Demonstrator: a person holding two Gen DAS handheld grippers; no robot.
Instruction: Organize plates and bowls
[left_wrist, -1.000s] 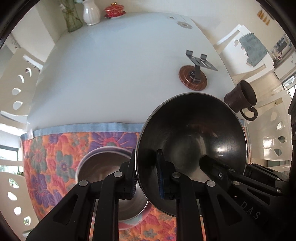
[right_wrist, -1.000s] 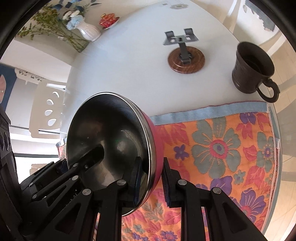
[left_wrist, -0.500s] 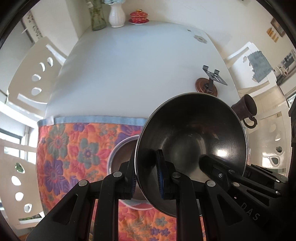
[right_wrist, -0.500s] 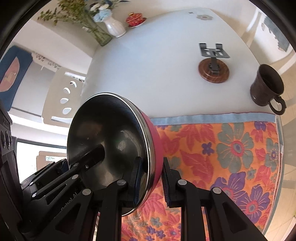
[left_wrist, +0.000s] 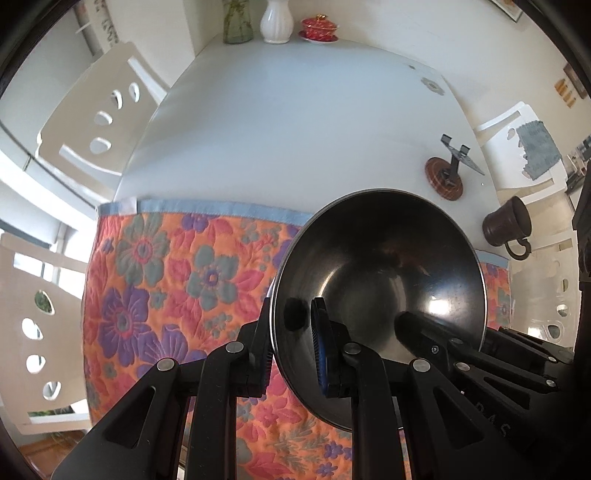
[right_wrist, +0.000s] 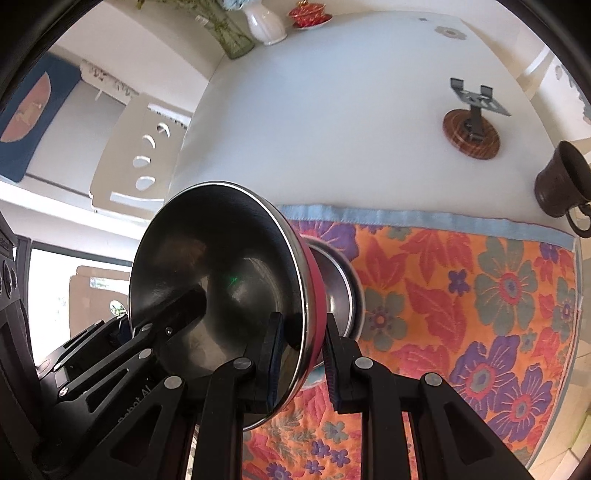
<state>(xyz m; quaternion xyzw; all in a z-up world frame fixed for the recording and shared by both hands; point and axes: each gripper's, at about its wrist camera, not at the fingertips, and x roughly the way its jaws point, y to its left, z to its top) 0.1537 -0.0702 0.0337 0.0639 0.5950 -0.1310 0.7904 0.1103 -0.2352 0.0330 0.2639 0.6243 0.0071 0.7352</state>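
Note:
A steel bowl (left_wrist: 388, 280) with a pink outside hangs tilted above the floral mat (left_wrist: 166, 277), carried by both grippers. My left gripper (left_wrist: 291, 325) is shut on its left rim, one pad inside and one outside. My right gripper (right_wrist: 303, 332) is shut on the opposite rim of the same bowl (right_wrist: 221, 273). Each view shows the other gripper's finger reaching into the bowl. A second steel bowl (right_wrist: 341, 288) rests on the mat (right_wrist: 461, 295), peeking out just behind the held one; the left wrist view hides it.
On the white table beyond the mat stand a dark mug (right_wrist: 561, 184), a phone stand on a wooden disc (right_wrist: 472, 133), a white vase (left_wrist: 275, 20), a glass vase (left_wrist: 238, 22) and a red lidded cup (left_wrist: 318, 27). White chairs (left_wrist: 92, 122) flank the table.
Both grippers carried the held bowl leftward across the mat. The second bowl, seen left of it before in the left wrist view, is now hidden behind it. Grips unchanged.

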